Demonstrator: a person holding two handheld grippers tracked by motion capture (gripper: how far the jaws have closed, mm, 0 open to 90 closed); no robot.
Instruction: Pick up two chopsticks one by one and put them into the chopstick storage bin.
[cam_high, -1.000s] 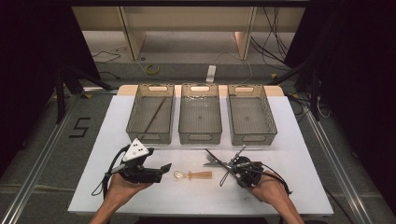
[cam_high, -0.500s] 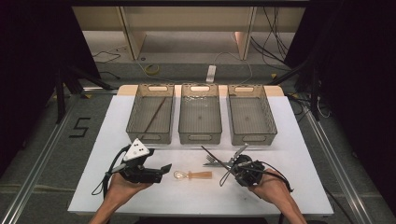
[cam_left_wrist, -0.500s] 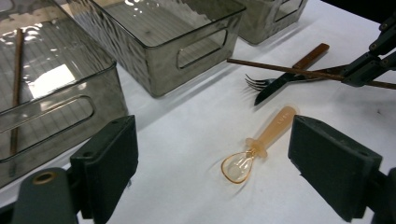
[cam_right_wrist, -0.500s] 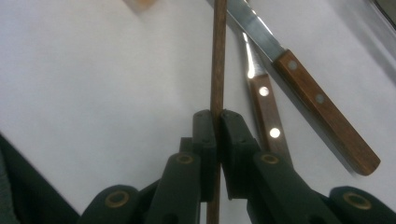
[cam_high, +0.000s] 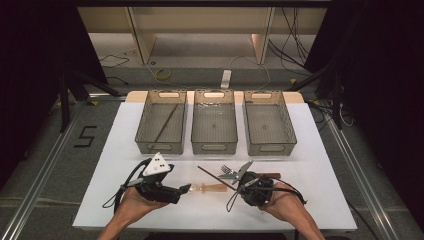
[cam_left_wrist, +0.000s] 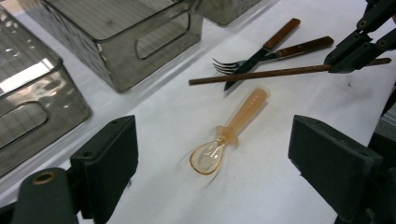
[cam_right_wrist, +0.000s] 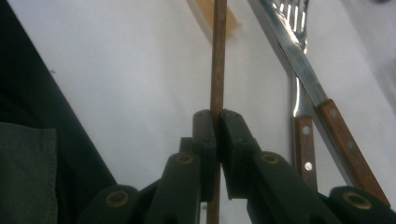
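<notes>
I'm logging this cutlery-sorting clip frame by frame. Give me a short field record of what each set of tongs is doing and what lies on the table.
right tongs: shut on thin brown wooden chopstick, lifted off the table
left tongs: open, holding nothing, above translucent orange plastic spoon
loose on white table: wooden-handled fork, wooden-handled knife, crossed
three clear bins: left bin holds one chopstick

I see a rough brown wooden chopstick (cam_right_wrist: 218, 56), a glossy translucent amber plastic spoon (cam_left_wrist: 227, 135), polished metal fork (cam_left_wrist: 275, 53) and knife (cam_left_wrist: 264, 51) with wood handles, and smoky plastic bins (cam_high: 162, 128).
</notes>
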